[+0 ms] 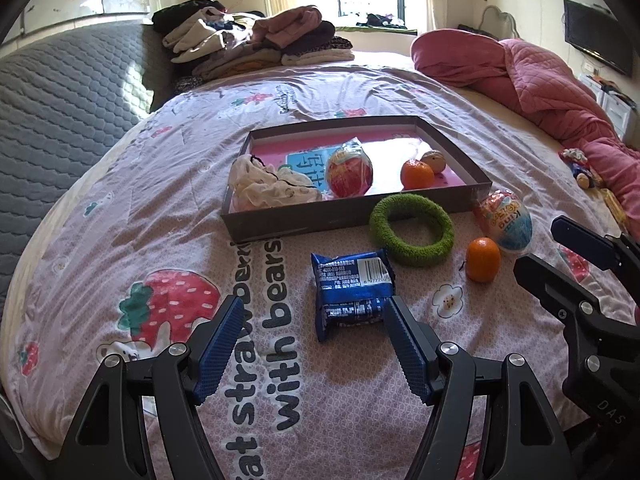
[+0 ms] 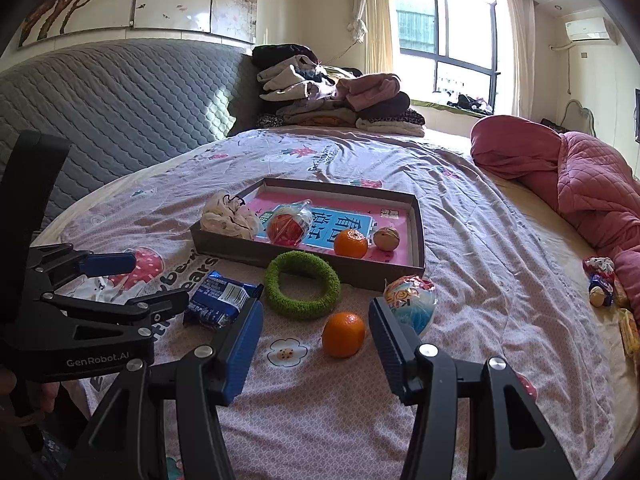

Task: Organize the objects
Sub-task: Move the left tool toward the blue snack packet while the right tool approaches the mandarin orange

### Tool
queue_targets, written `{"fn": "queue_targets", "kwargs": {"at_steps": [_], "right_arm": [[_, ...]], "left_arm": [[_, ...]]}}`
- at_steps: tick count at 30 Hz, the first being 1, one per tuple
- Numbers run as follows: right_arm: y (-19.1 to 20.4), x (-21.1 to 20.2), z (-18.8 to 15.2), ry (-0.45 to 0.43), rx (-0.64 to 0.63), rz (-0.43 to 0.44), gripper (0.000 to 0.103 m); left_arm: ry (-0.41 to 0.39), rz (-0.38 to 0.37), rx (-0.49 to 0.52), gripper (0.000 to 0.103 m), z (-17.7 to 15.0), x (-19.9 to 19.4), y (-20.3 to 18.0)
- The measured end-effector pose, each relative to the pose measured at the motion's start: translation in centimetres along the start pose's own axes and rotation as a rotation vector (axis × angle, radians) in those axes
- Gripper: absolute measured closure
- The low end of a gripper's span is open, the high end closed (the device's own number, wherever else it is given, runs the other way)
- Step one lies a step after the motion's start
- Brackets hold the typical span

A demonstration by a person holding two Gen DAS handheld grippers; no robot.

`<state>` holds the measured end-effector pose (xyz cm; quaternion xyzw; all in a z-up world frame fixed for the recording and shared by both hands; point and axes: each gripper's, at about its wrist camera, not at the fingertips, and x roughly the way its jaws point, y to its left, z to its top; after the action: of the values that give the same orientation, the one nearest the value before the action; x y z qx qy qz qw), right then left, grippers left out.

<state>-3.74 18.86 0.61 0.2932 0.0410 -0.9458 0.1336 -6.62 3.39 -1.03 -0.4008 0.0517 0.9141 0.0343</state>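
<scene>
On the bed [image 1: 120,208], a shallow grey box [image 1: 304,220] with a pink printed floor is lying as the landmark for everything else. Inside the box are sitting a crumpled white cloth [image 1: 268,184] at its left end, one red wrapped egg [image 1: 349,174] in the middle, one orange [image 1: 417,175] toward the right and one small tan ball [image 1: 434,161] just behind that orange. Leaning against the box's near wall is one fuzzy green ring [image 1: 412,230]. Just off the box's near right corner one blue and pink wrapped egg [image 1: 505,222] is lying, and a second orange [image 1: 483,260] is sitting just in front of it. In front of the box's near wall, left of the ring, one blue snack packet [image 1: 352,290] is lying barcode up, crinkled and glossy. That makes two oranges, two wrapped eggs, one ring, one packet, one cloth and one ball.

The left gripper [image 1: 310,344] is hanging with its jaws spread wide and holding nothing, its right finger overlapping the packet's near corner in the left wrist view. The right gripper [image 2: 316,346] is hanging with its jaws parted on either side of the second orange [image 2: 344,334], the pads apart from the fruit.

Far behind the box a pile of folded clothes [image 1: 256,40] is resting, and to the box's right a pink quilt [image 1: 540,80] is bunching up.
</scene>
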Motion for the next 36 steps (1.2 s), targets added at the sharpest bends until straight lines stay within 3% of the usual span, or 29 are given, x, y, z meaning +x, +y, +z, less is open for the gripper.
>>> {"fn": "queue_targets", "kwargs": {"at_steps": [13,36], "right_arm": [[-0.4,1.2,-2.0,0.023,0.012,-0.003,0.048],[-1.0,5.0,-2.3,0.099,0.039,-0.048,0.048]], "left_arm": [[0.024,-0.021,0.013,0.029,-0.6,1.5,-1.0],[0.037,-0.057,0.015,0.029,-0.2,4.4,-1.8]]}}
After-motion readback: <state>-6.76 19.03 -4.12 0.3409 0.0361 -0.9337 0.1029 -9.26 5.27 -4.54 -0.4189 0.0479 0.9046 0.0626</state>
